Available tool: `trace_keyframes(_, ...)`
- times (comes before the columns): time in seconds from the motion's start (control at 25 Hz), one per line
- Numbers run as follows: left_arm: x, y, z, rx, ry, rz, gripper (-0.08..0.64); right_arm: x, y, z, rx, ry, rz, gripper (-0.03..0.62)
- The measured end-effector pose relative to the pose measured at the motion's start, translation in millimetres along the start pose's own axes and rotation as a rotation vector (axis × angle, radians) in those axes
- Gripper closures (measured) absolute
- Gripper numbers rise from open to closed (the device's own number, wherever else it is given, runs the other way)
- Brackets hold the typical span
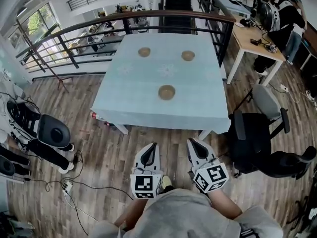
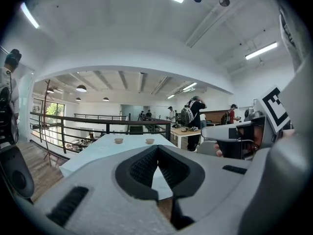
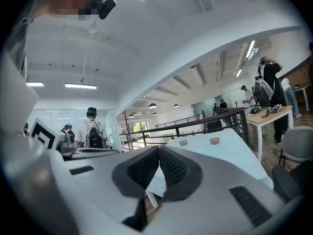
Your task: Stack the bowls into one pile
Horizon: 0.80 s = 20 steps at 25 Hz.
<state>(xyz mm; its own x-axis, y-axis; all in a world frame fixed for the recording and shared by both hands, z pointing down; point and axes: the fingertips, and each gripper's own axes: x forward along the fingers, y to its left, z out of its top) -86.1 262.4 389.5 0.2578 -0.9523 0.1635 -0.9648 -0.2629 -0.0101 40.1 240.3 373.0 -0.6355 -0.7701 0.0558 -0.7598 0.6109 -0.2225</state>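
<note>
Three small tan bowls stand apart on a table with a pale blue cloth [image 1: 133,103]: one at the near middle [image 1: 167,91], one at the far left [image 1: 144,52], one at the far right [image 1: 187,55]. My left gripper [image 1: 151,147] and right gripper [image 1: 193,143] hover side by side over the wooden floor, short of the table's near edge. Both point at the table, and both are shut with nothing between the pads. In the left gripper view two bowls [image 2: 119,141] [image 2: 149,141] show beyond the closed jaws. The right gripper view also shows two bowls [image 3: 183,142] [image 3: 214,141].
A black office chair [image 1: 252,133] and a grey chair [image 1: 267,100] stand right of the table. A wooden desk [image 1: 252,38] with a seated person is at the far right. A dark railing [image 1: 124,24] curves behind the table. Black equipment [image 1: 49,130] and cables lie at the left.
</note>
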Motion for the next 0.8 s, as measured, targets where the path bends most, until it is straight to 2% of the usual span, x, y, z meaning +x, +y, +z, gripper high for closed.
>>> trace_keyframes(0.52, 24.3, 27.6, -6.4, 0.003, 0.006, -0.055, 0.543, 23.5, -3.5, -4.1, 0.006, -0.014, -0.067, 0.565)
trace_keyframes(0.8, 28.4, 25.2, -7.6, -0.007, 0.004, -0.079, 0.543, 19.8, -6.2, -9.2, 0.005, 0.000, -0.096, 0.565)
